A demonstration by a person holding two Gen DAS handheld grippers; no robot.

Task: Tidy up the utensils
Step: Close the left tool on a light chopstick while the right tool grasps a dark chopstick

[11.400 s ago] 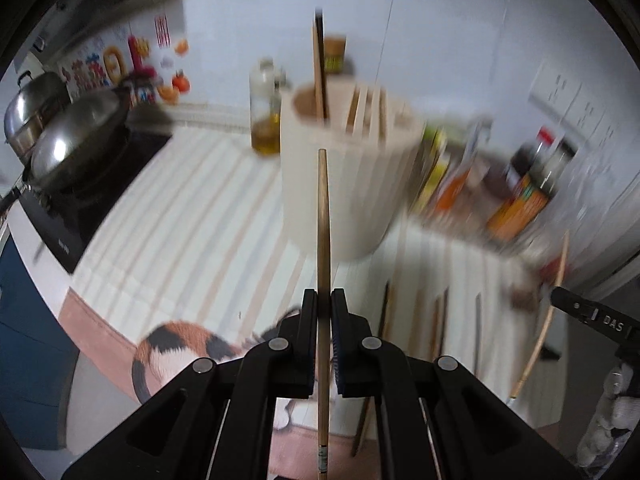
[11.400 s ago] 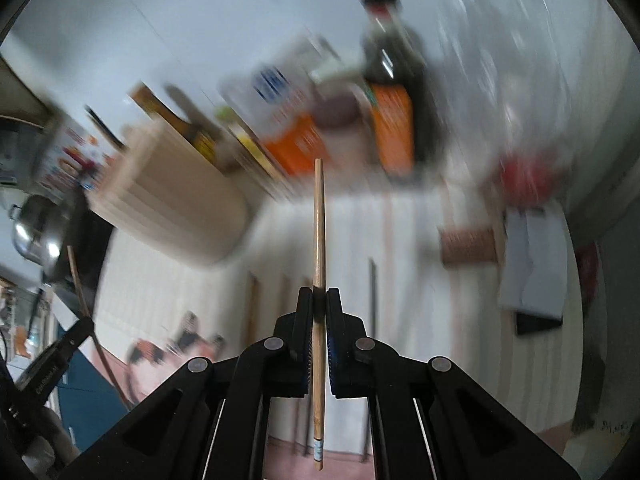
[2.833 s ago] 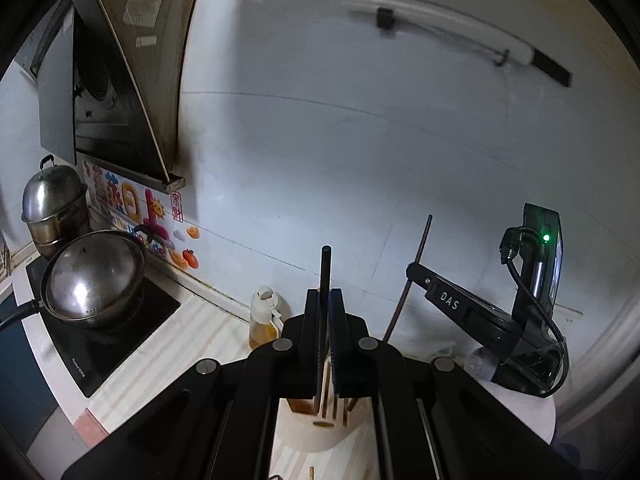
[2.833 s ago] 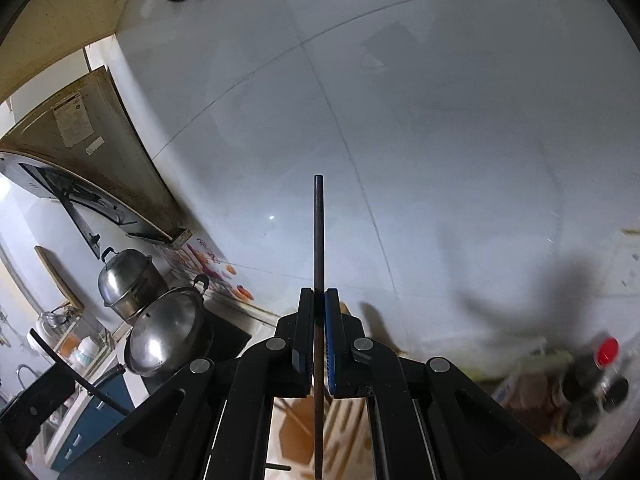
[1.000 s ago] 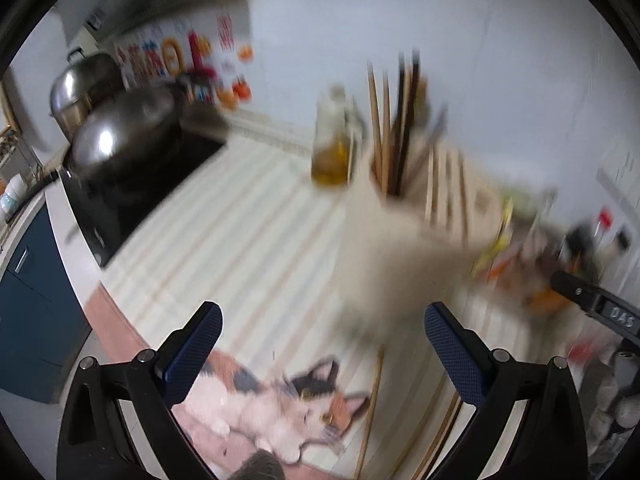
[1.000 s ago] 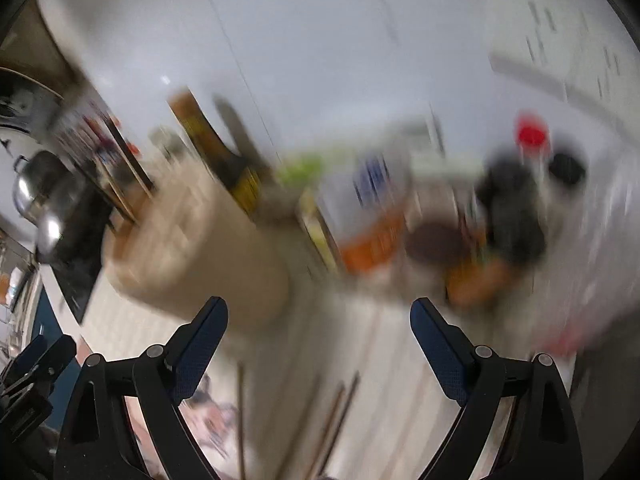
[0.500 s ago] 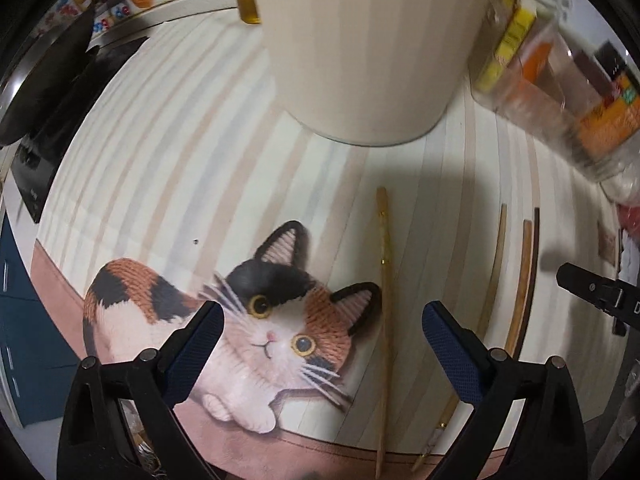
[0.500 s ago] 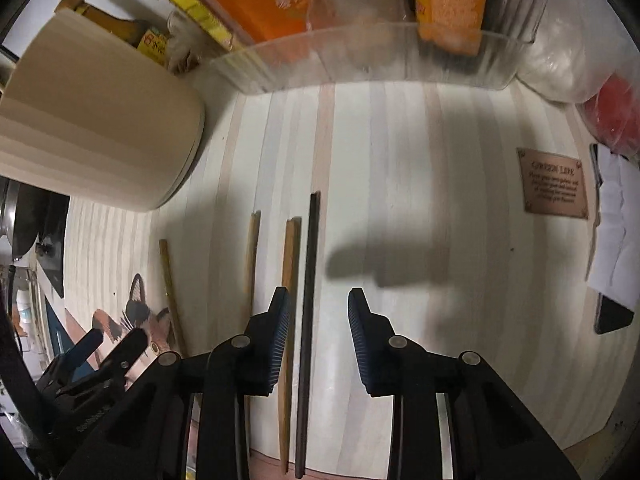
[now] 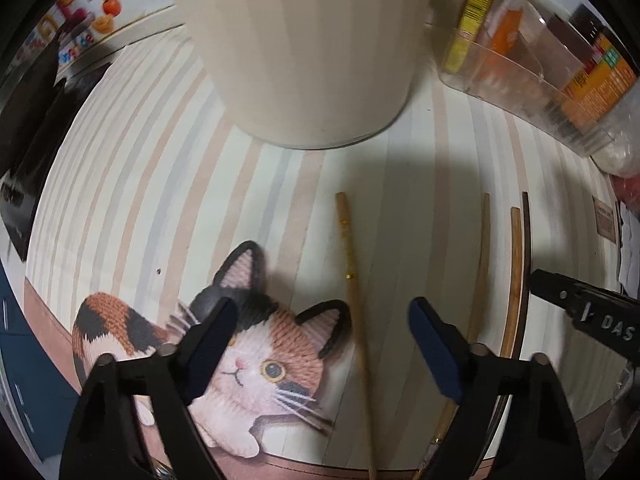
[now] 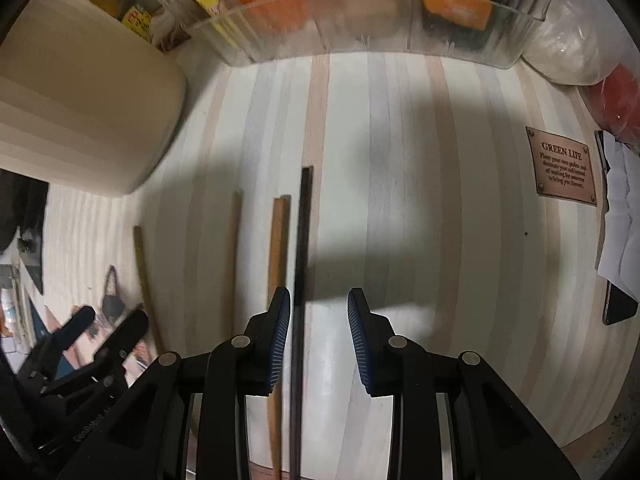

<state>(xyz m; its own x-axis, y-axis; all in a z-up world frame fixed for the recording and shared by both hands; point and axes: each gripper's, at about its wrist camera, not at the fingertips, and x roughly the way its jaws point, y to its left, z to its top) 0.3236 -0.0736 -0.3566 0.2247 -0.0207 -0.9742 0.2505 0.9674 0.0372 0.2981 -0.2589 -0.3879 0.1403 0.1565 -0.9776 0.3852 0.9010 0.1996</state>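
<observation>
My left gripper (image 9: 322, 314) points down over the striped cat mat (image 9: 160, 184), its jaws closing. A pale bamboo chopstick (image 9: 354, 280) lies flat between them, and neither pad touches it. My right gripper (image 10: 319, 296) hangs low over a black chopstick (image 10: 302, 240) that lies between its closing jaws, close to the left pad (image 10: 280, 320) with a small gap left. A brown chopstick (image 10: 278, 248) lies just left of it, partly under that finger. The cream utensil holder (image 9: 304, 52) stands behind.
Two more wooden chopsticks (image 9: 480, 272) (image 9: 514, 276) lie between the grippers. A clear tray of sauce bottles (image 10: 360, 20) stands at the back. A brown label (image 10: 562, 170), papers (image 10: 620, 220) and a red bag (image 10: 616, 96) are at the right. The stove (image 9: 24, 152) is far left.
Both grippers dropped from well above the holder to just over the mat. The right jaws narrowed around the black chopstick; the left jaws have begun narrowing around the pale one.
</observation>
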